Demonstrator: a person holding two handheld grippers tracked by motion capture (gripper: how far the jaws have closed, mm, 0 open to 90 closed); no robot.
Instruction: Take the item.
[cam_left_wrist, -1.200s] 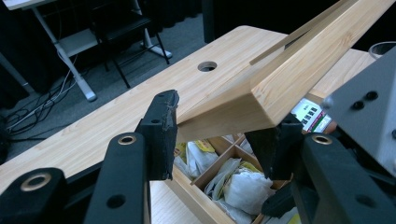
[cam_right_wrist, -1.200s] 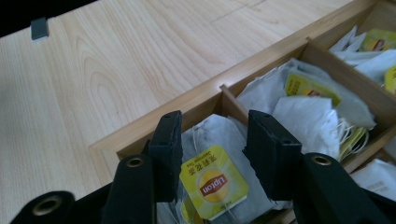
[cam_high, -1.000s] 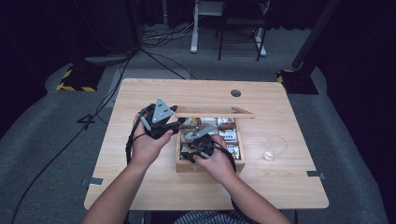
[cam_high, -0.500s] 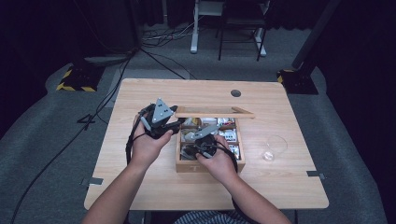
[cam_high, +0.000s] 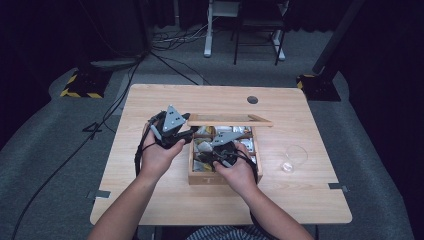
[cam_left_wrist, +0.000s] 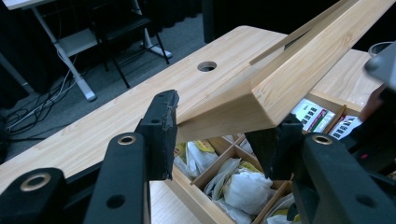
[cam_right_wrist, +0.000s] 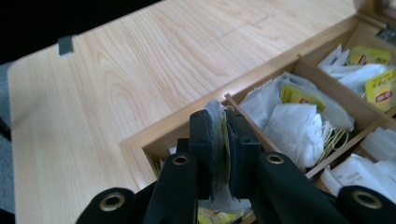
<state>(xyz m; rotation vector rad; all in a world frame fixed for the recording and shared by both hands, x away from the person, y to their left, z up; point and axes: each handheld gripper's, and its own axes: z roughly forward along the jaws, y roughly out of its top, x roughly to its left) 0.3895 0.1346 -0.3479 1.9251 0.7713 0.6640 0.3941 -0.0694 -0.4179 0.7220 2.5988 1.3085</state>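
Note:
A wooden compartment box (cam_high: 220, 178) of tea bags sits mid-table. Its lid (cam_high: 230, 119) is lifted and held level above the back of the box. My left gripper (cam_high: 189, 129) is shut on the lid's left corner (cam_left_wrist: 233, 112), which is squeezed between both pads. My right gripper (cam_high: 210, 156) reaches into the box's front left compartment. Its jaws have just been closing and now pinch a white tea bag with a yellow tag (cam_right_wrist: 219, 135) between the pads. Other tea bags (cam_right_wrist: 299, 126) lie in the compartments beside it.
An upturned clear glass (cam_high: 293, 158) stands on the table (cam_high: 150, 200) to the right of the box. A round cable hole (cam_high: 252, 99) is near the far edge. A chair and desk legs stand on the floor beyond the table.
The right hand has shifted slightly over the box's front left corner. The left hand and the raised lid have stayed put.

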